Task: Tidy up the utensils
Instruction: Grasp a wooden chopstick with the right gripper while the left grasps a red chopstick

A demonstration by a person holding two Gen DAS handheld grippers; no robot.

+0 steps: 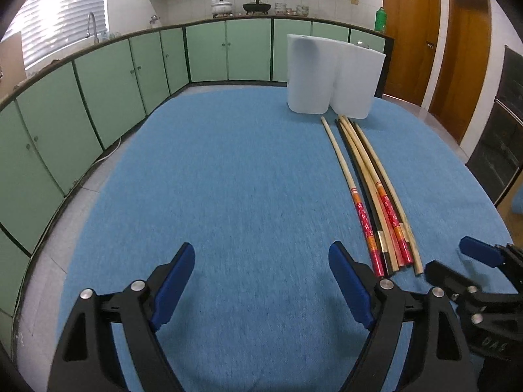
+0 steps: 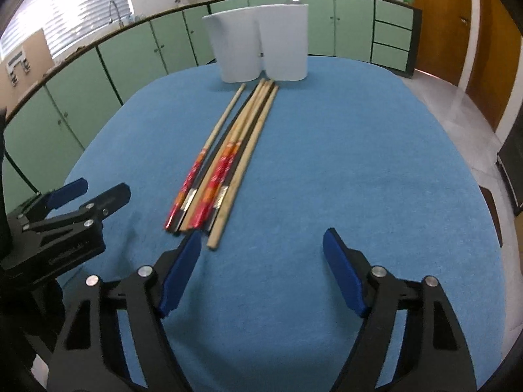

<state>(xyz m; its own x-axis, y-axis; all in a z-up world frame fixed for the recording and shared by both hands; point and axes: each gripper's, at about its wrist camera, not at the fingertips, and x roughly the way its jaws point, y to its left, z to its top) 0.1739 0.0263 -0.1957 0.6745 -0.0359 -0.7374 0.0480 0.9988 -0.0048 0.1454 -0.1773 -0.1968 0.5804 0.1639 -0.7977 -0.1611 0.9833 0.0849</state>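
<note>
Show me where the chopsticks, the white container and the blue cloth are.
chopsticks (image 2: 225,160): right wrist view, middle of the bundle.
white container (image 2: 258,45): right wrist view, front wall, where its two halves meet.
blue cloth (image 1: 228,179): left wrist view, bare middle part.

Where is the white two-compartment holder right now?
The white two-compartment plastic holder stands upright at the blue table's far edge, just beyond the chopstick bundle's tips.

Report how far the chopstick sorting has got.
Done: nothing visible; the chopsticks lie mixed in one bundle on the blue cloth. In hand: nothing; the left gripper and right gripper are open and empty. Left: sorting all of them, presumably into the white holder.
</note>
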